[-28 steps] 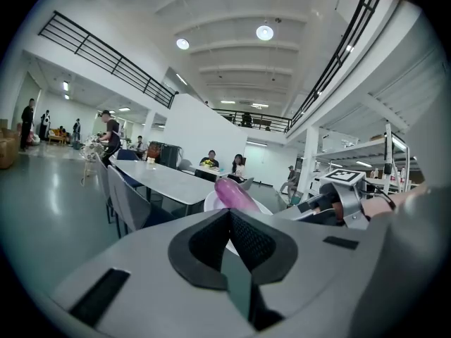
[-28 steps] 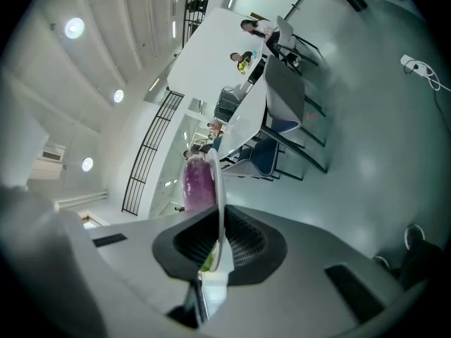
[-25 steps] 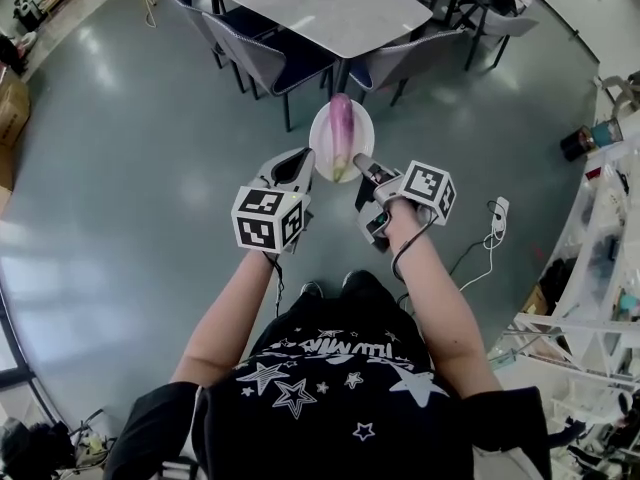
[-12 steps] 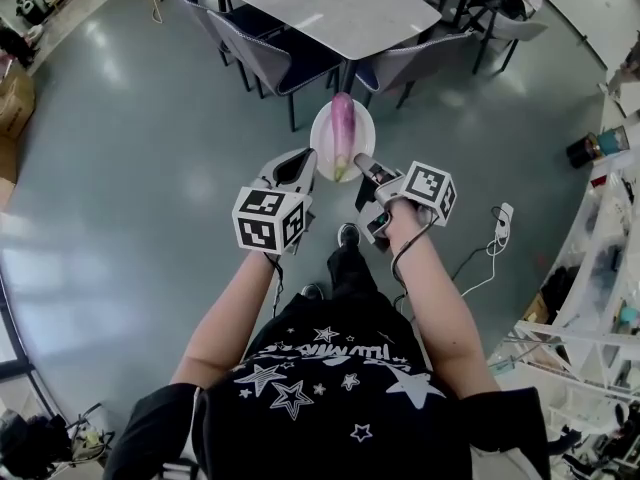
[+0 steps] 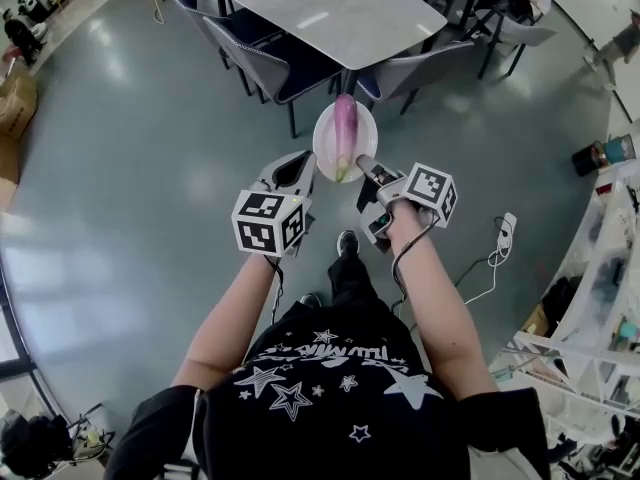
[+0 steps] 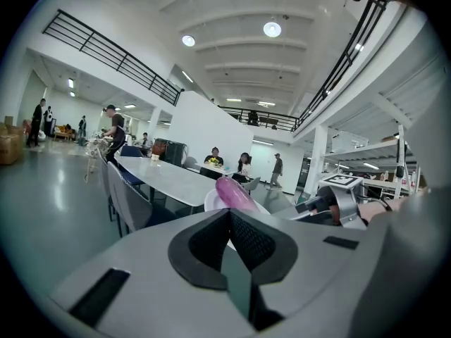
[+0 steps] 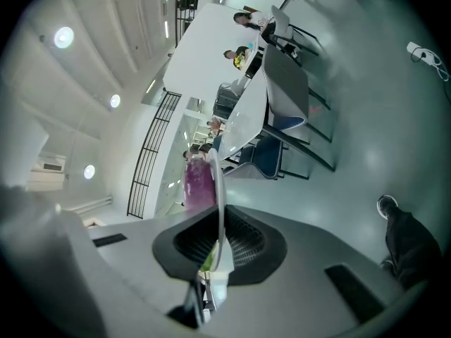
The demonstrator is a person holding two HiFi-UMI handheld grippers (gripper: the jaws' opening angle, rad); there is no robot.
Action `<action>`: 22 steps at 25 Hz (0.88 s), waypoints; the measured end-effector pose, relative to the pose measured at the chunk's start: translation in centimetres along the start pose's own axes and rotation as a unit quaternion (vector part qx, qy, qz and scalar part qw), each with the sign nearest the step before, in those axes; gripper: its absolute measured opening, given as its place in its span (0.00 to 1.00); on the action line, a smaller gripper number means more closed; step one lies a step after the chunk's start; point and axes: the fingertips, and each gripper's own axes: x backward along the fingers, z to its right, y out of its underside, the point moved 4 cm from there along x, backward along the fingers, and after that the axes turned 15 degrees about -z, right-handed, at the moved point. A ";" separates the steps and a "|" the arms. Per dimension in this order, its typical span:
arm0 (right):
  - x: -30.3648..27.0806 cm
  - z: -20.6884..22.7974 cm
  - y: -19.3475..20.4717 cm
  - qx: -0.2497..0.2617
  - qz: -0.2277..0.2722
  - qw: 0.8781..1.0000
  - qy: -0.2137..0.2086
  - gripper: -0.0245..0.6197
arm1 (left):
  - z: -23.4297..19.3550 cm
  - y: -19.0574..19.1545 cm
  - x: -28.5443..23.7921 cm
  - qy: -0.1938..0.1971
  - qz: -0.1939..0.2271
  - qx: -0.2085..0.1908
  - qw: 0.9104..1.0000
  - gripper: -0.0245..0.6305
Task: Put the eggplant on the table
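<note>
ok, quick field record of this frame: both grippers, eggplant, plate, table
right gripper: fingers shut on the near rim of the plate
left gripper: fingers together, nothing between them, beside the plate's left edge
eggplant: purple, lying on the plate, pointing away from the person
plate: white, held in the air above the floor
table: pale top, ahead of the plate, chairs along its near side
task state: eggplant not yet on the table
</note>
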 end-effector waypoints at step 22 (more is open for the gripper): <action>-4.1 0.2 -13.6 0.008 -0.036 0.999 -0.016 0.07 | -2.5 -7.8 -11.9 -0.013 -0.013 0.003 1.000 0.05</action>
